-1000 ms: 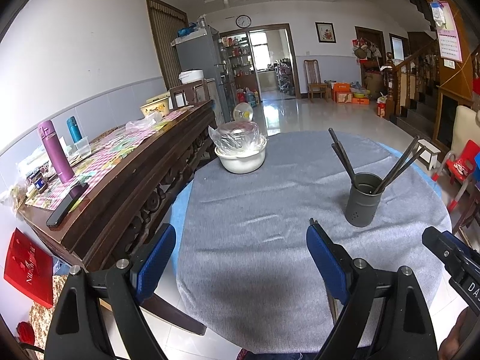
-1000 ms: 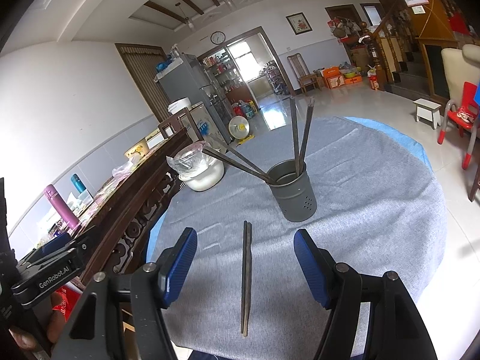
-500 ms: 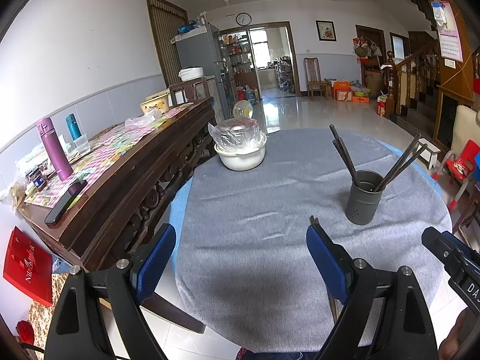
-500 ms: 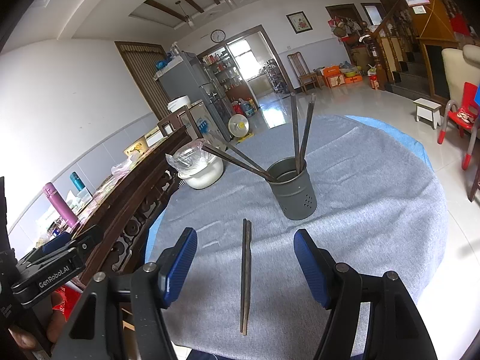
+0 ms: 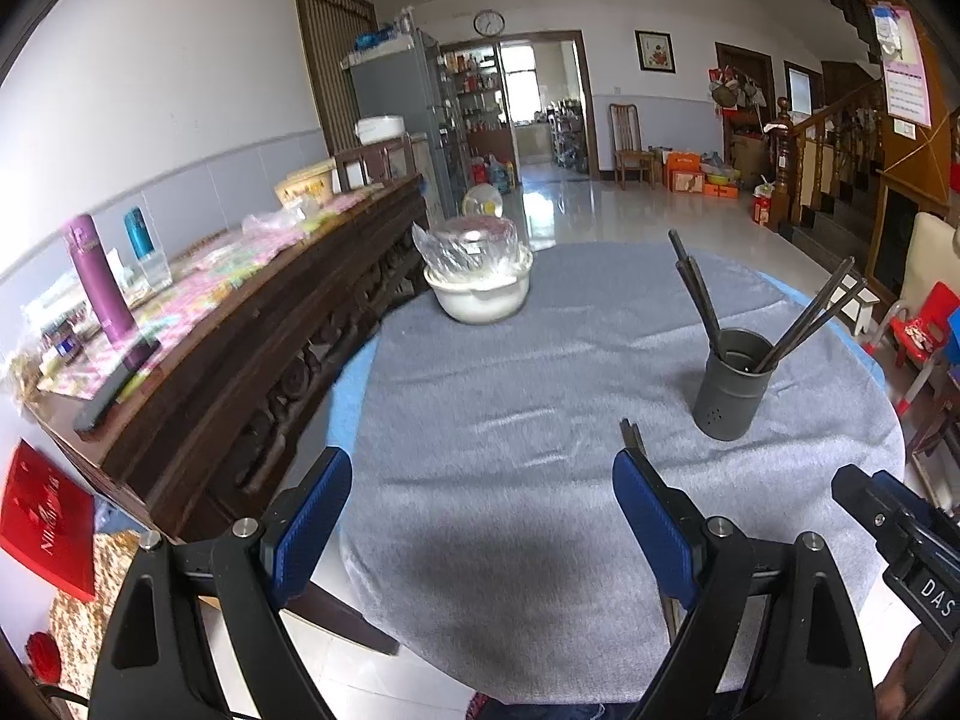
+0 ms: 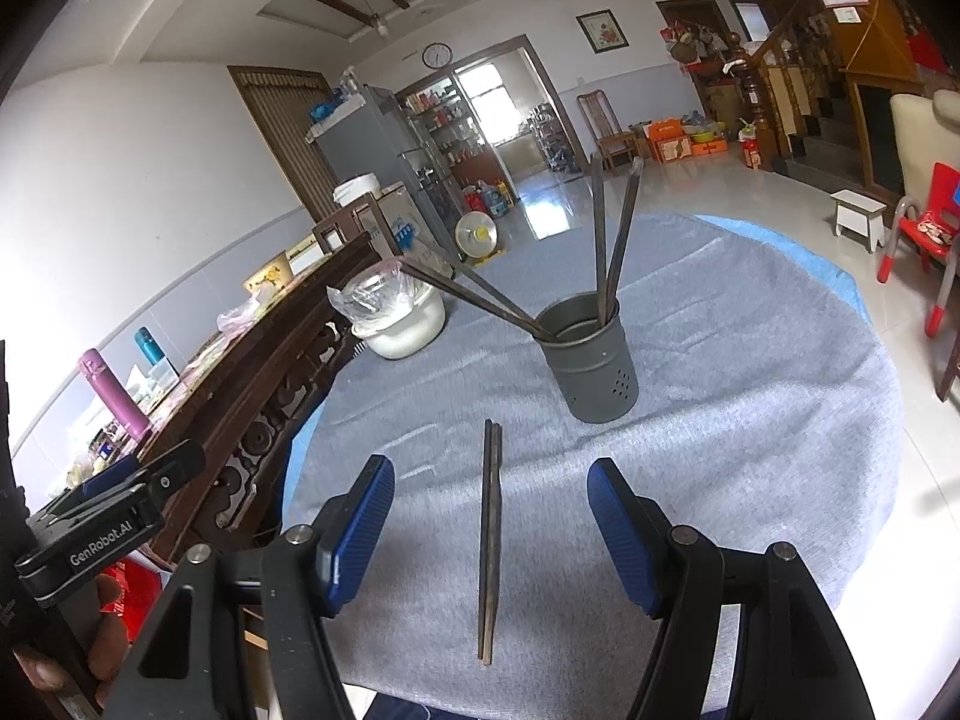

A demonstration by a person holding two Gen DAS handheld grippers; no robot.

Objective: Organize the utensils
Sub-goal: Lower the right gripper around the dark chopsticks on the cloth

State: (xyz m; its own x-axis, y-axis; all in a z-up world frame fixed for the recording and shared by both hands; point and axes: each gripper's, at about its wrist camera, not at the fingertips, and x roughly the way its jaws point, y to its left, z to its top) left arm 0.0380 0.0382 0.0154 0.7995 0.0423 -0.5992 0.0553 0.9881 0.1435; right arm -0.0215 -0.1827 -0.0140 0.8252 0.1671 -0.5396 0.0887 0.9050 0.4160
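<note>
One pair of dark wooden chopsticks (image 6: pixel 489 540) lies flat on the round table's grey cloth (image 6: pixel 750 408), just near of the dark grey metal holder (image 6: pixel 591 369), which stands upright with four more sticks leaning out of it. The right gripper (image 6: pixel 489 531) hovers over the loose pair, blue pads apart, touching nothing. The left gripper (image 5: pixel 480 519) hangs further left, jaws wide and empty. A white covered bowl (image 5: pixel 480 291) sits far left.

From my left view, the right finger (image 5: pixel 651 519) hides most of the loose chopsticks (image 5: pixel 629 433); only their tips show
</note>
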